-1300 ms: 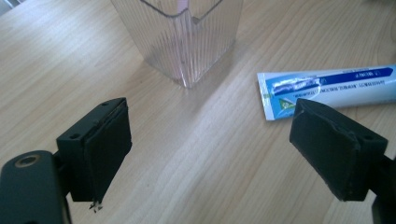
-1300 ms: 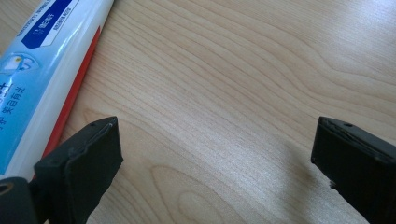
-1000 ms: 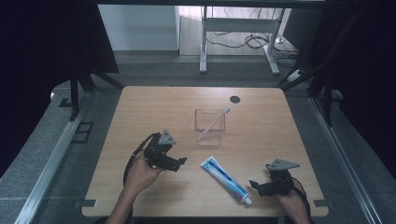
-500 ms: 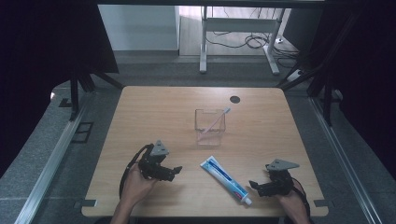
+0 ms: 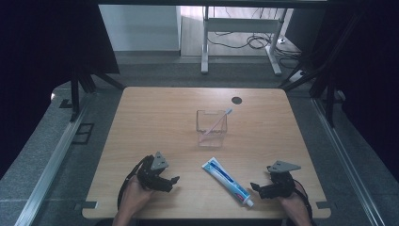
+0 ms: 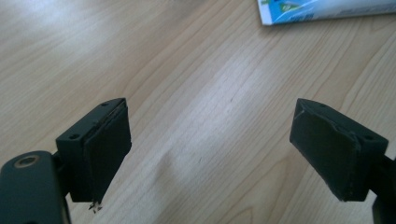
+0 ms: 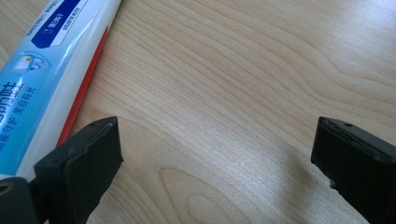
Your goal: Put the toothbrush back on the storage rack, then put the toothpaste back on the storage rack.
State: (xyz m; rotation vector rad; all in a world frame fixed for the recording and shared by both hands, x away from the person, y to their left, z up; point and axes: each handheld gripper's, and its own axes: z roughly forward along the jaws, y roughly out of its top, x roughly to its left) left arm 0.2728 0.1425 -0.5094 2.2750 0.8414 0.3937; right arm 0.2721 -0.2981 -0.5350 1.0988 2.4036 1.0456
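Observation:
A white and blue toothpaste tube [image 5: 227,181] lies slantwise on the wooden table [image 5: 155,117], between the two grippers. My left gripper [image 5: 172,182] rests low on the table to the tube's left, open, with bare wood between its jaws [image 6: 210,149]; the tube's flat end [image 6: 327,10] shows far ahead. My right gripper [image 5: 254,188] sits just right of the tube's cap end, open and holding nothing [image 7: 215,158]; the tube [image 7: 42,88] lies beside its left jaw. A clear square cup [image 5: 211,126] with a toothbrush [image 5: 219,120] leaning in it stands mid-table.
A round dark hole [image 5: 236,100] sits near the table's far edge. Black frame legs [image 5: 77,89] and a metal rail [image 5: 51,165] flank the table on the left. A white desk frame [image 5: 235,28] with cables stands beyond on the floor.
My left gripper has drawn back toward the table's near edge and lowered. The right gripper, tube and cup have stayed put.

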